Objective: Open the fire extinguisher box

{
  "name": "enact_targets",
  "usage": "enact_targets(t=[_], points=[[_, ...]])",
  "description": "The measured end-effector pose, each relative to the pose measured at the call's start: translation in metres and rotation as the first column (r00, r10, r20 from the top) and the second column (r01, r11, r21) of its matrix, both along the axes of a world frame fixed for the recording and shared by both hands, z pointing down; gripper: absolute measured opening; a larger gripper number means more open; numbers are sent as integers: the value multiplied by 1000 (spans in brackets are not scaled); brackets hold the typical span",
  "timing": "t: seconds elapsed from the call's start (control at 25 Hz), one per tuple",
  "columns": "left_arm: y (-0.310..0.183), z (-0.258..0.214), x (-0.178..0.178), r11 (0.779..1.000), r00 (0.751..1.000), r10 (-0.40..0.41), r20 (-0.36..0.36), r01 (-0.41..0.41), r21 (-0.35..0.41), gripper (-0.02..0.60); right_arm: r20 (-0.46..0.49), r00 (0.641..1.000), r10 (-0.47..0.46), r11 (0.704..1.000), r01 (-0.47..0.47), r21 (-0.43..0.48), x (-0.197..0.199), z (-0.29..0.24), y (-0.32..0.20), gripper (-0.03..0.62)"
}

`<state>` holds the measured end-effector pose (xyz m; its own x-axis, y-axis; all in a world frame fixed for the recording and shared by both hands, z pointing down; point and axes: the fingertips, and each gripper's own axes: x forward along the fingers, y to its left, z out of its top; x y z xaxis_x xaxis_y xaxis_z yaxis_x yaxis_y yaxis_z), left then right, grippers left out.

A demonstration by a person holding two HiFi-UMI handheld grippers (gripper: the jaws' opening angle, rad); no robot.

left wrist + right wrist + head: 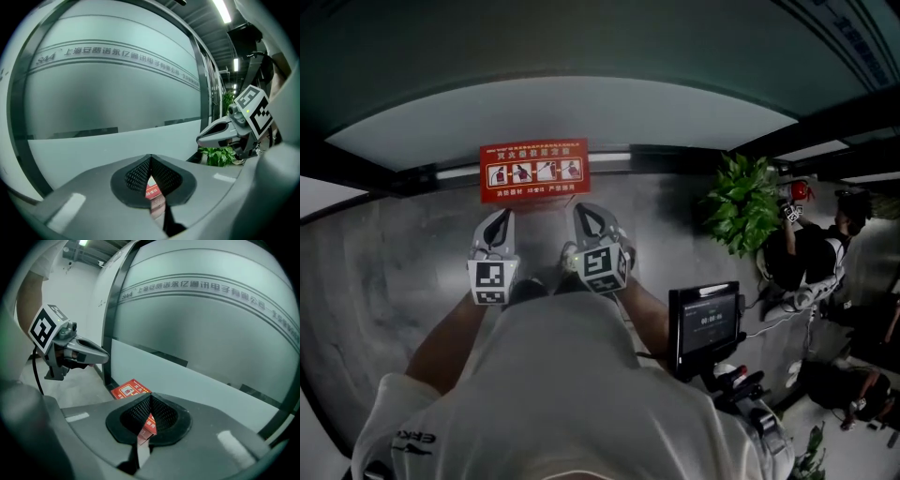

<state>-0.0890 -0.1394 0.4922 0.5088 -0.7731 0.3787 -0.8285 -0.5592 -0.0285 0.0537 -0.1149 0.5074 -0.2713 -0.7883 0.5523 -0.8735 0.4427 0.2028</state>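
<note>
The red fire extinguisher box [534, 171] stands on the floor against the frosted glass wall, its lid printed with white pictograms and down flat. Both grippers hover just short of it, side by side. My left gripper [499, 223] is shut and empty; my right gripper [590, 216] is shut and empty too. In the right gripper view the red box [131, 391] lies just beyond the shut jaws, partly hidden by them. Through the slit of the left gripper's jaws only a sliver of the red box [152, 189] shows.
A frosted glass wall [562, 112] with dark frames rises behind the box. A potted green plant [742, 204] stands to the right. Further right, a person [811, 253] sits. A small screen [706, 323] on a rig hangs near my right side. Grey floor [384, 272] lies to the left.
</note>
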Motion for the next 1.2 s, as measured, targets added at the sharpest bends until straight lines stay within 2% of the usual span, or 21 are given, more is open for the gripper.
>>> enact_targets(t=[0.28, 0.4, 0.64, 0.72, 0.84, 0.92, 1.0, 1.08, 1.2], points=[[-26, 50, 22, 999, 994, -26, 109, 29, -24, 2, -3, 996, -94, 993, 94, -70, 17, 54, -23, 14], [-39, 86, 23, 998, 990, -10, 143, 19, -63, 2, -15, 989, -149, 984, 147, -99, 12, 87, -33, 14], [-48, 162, 15, 990, 969, 39, 245, -4, -140, 2, -111, 961, -254, 962, 238, -136, 2, 149, -41, 15], [-50, 179, 11, 990, 961, 42, 274, -4, -138, 3, -138, 952, -272, 956, 252, -151, 0, 169, -43, 20], [-49, 203, 5, 991, 947, 44, 317, 0, -136, 5, -202, 932, -302, 948, 271, -169, -1, 197, -43, 75], [-44, 219, 4, 992, 937, 63, 345, -20, -127, 9, -250, 913, -322, 942, 285, -175, 1, 214, -43, 149], [-41, 231, 4, 993, 920, 89, 382, -52, -106, 98, -297, 893, -338, 939, 299, -171, 4, 230, -41, 226], [-44, 240, 0, 994, 892, 108, 439, -84, -72, 165, -354, 863, -361, 932, 319, -174, 9, 244, -43, 293], [-51, 256, -13, 990, 824, 128, 553, -136, -26, 292, -428, 815, -391, 920, 344, -186, 17, 262, -46, 367]])
